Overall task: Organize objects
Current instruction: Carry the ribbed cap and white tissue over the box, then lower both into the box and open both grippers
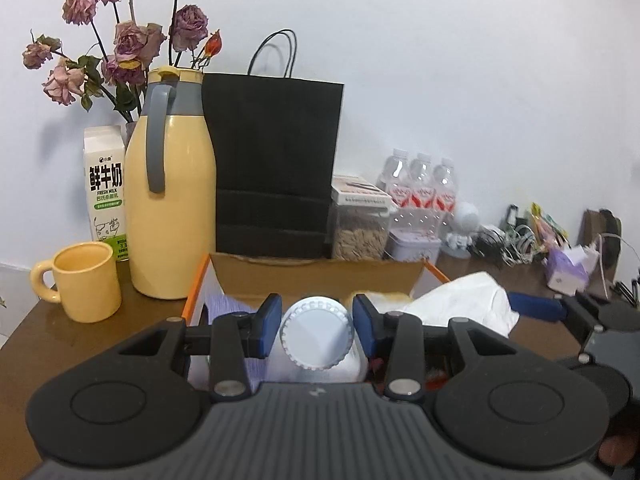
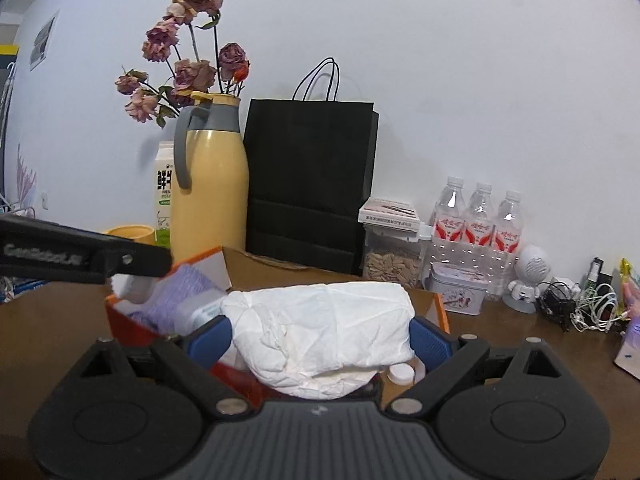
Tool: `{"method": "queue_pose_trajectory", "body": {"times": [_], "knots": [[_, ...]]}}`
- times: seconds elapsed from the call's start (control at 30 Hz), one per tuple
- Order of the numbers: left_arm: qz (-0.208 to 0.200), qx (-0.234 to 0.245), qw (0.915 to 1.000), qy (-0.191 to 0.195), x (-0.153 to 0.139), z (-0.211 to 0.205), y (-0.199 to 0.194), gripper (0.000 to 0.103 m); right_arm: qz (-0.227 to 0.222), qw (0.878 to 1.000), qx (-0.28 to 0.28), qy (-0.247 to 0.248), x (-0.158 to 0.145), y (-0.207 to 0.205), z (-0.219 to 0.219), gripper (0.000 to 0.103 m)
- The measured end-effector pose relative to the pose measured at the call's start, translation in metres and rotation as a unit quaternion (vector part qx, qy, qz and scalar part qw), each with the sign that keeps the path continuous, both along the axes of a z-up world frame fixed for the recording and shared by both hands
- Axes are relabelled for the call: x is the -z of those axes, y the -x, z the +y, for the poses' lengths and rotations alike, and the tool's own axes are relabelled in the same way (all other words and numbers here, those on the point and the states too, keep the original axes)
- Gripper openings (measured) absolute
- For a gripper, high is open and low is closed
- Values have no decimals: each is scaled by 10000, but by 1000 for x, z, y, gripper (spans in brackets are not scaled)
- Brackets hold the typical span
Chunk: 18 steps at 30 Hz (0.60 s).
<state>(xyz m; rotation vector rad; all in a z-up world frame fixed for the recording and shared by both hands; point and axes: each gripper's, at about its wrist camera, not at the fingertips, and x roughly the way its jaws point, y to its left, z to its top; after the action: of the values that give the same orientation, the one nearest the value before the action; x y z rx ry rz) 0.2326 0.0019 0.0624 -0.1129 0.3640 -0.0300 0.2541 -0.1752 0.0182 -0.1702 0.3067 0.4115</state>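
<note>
An orange-edged cardboard box point(image 1: 320, 270) sits on the brown table and shows in the right wrist view point(image 2: 124, 314) too. My left gripper point(image 1: 316, 326) is shut on a white bottle with a ribbed white cap point(image 1: 317, 333), held over the box. My right gripper point(image 2: 320, 340) is shut on a crumpled white bag point(image 2: 324, 328), held over the box's right side; the bag also shows in the left wrist view point(image 1: 464, 306). Purple cloth point(image 2: 176, 300) lies in the box. A small white cap point(image 2: 400, 374) shows under the bag.
Behind the box stand a yellow thermos point(image 1: 170, 204), yellow mug point(image 1: 86, 280), milk carton point(image 1: 104, 192), dried roses point(image 1: 120, 48), black paper bag point(image 1: 276, 164), seed jar point(image 1: 360, 228), water bottles point(image 1: 420, 184), a tin point(image 2: 460, 292), a white figurine point(image 2: 528, 280) and tangled cables point(image 2: 588, 308).
</note>
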Motion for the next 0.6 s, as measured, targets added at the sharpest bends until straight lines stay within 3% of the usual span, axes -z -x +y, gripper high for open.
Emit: {"method": "queue_pose_trajectory", "body": {"times": [0.3,0.6], "knots": [[71,-239,9995,194,3,20,-55,40,337,9993,-110,-72,1,-57,36,95],[330,-313,9989,131,18,35,-104,40,543,9985,-67,41,13,-113,71,95]]}}
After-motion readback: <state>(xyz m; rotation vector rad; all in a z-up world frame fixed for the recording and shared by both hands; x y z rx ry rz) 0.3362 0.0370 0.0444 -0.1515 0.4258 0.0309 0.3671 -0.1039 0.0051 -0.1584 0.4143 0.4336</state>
